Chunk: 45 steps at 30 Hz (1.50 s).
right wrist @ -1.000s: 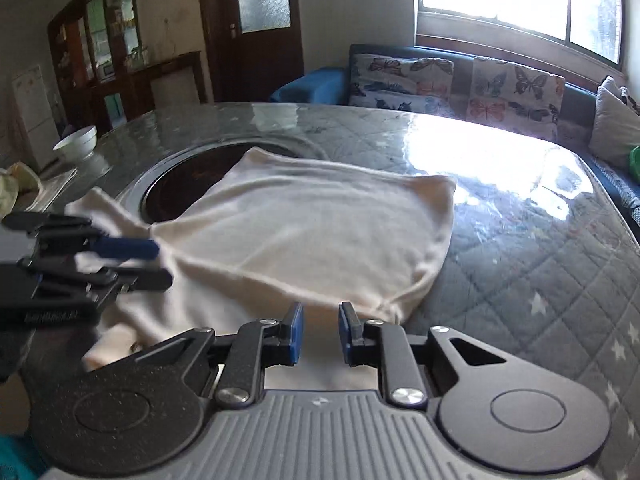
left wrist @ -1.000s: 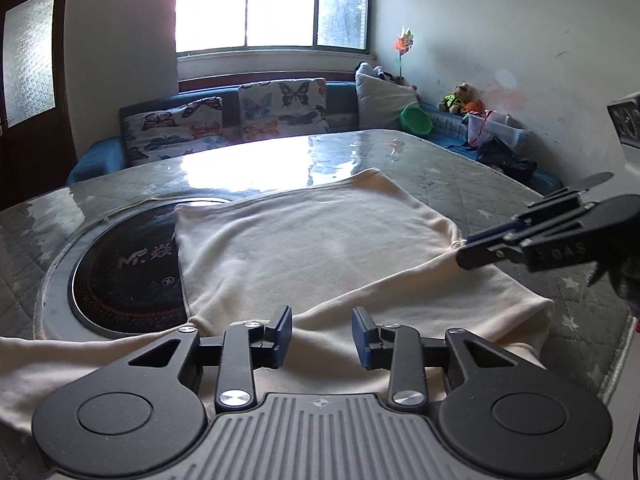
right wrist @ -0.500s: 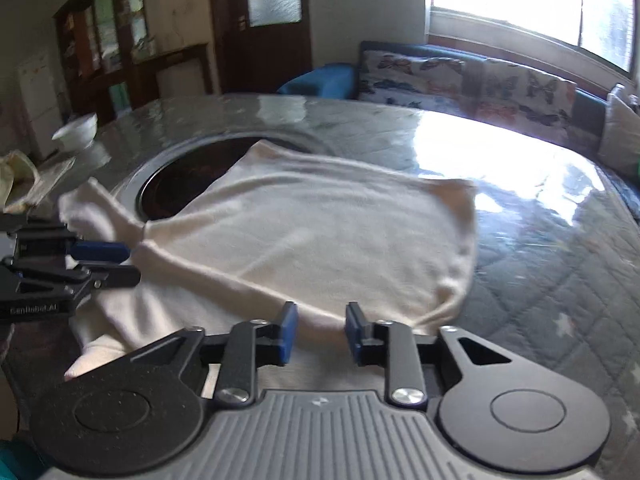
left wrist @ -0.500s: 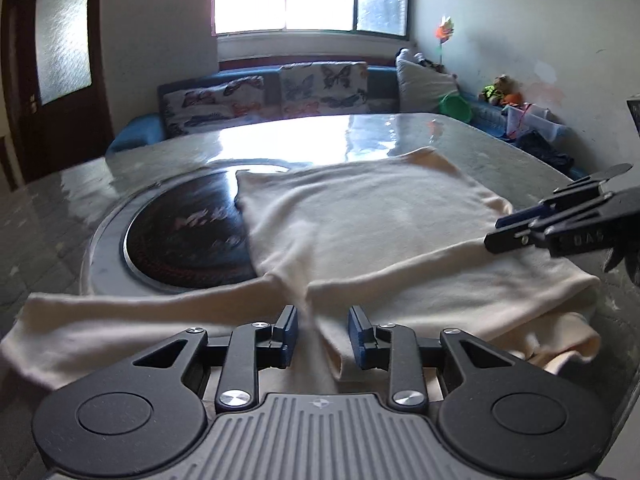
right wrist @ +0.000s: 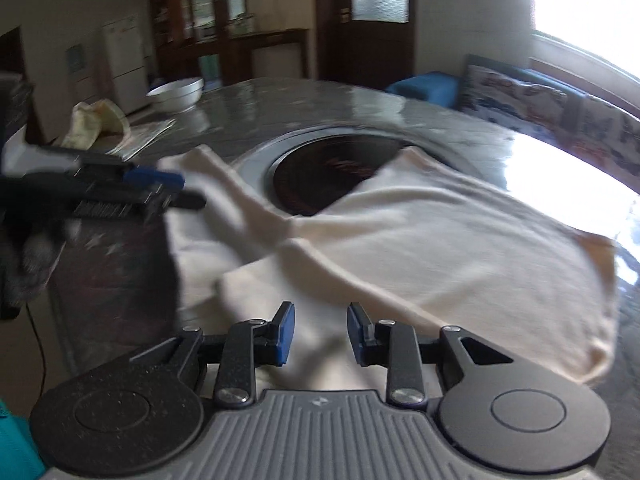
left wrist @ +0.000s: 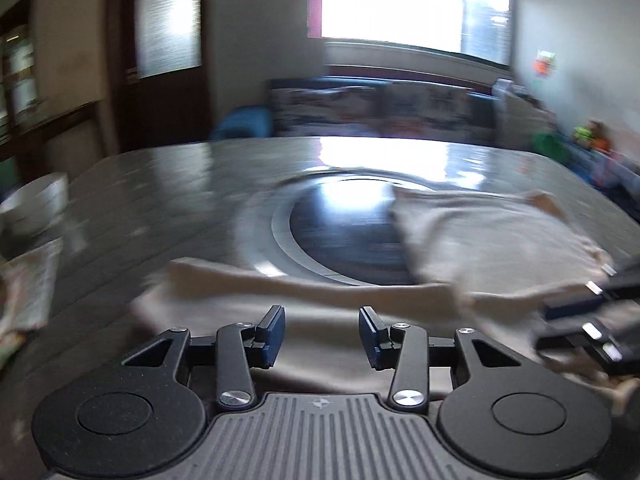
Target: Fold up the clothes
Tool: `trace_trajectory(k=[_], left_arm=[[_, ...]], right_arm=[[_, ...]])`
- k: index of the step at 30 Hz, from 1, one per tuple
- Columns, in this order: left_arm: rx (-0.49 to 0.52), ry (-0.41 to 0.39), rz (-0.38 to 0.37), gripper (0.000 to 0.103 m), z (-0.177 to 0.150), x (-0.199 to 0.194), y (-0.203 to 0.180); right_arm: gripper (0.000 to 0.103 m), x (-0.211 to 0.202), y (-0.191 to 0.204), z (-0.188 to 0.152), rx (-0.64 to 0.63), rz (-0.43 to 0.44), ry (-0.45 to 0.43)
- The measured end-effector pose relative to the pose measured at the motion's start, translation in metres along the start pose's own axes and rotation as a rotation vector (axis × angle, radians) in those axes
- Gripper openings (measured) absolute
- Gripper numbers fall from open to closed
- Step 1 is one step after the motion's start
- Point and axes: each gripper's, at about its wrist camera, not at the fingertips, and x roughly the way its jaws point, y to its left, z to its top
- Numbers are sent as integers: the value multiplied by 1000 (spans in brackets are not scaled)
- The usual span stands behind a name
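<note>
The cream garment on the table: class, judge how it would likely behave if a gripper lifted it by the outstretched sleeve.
The cream garment would probably sag limply, since it already lies in soft wrinkles and folds. Its sleeve is thin and long, so it would likely rise first, dragging the body after it. The table looks glossy, so the cloth may slide rather than stay put.

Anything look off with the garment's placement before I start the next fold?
Yes. The cream garment partly covers the round dark cooktop inset in the table, and one sleeve trails askew toward the left gripper. Both grippers, right included, are open.
</note>
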Motion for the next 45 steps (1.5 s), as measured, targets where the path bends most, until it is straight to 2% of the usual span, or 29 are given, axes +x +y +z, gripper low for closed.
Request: trace_trajectory(k=[4, 8, 17, 20, 22, 25, 31, 38, 45], left_arm=[[-65, -5, 130, 54, 1, 2, 31], [-123, 3, 214, 55, 3, 10, 59], [-207, 39, 234, 53, 6, 33, 78], [-237, 54, 233, 44, 4, 38, 82], [-238, 44, 235, 26, 4, 38, 81], [-277, 32, 205, 10, 7, 36, 84], [-313, -44, 103, 8, 34, 10, 66], [-235, -136, -156, 7, 75, -29, -1], [-111, -157, -416, 7, 91, -57, -87]], right_arm=[[29, 3, 16, 1, -62, 10, -1], [29, 3, 21, 2, -77, 15, 1], [33, -16, 10, 6, -25, -8, -47], [33, -22, 7, 4, -10, -16, -55], [33, -25, 5, 3, 0, -24, -61], [33, -33, -1, -1, 25, -40, -75], [33, -53, -17, -11, 94, -89, -111], [33, -85, -46, -34, 206, -173, -166], [33, -117, -74, -59, 296, -261, -213]])
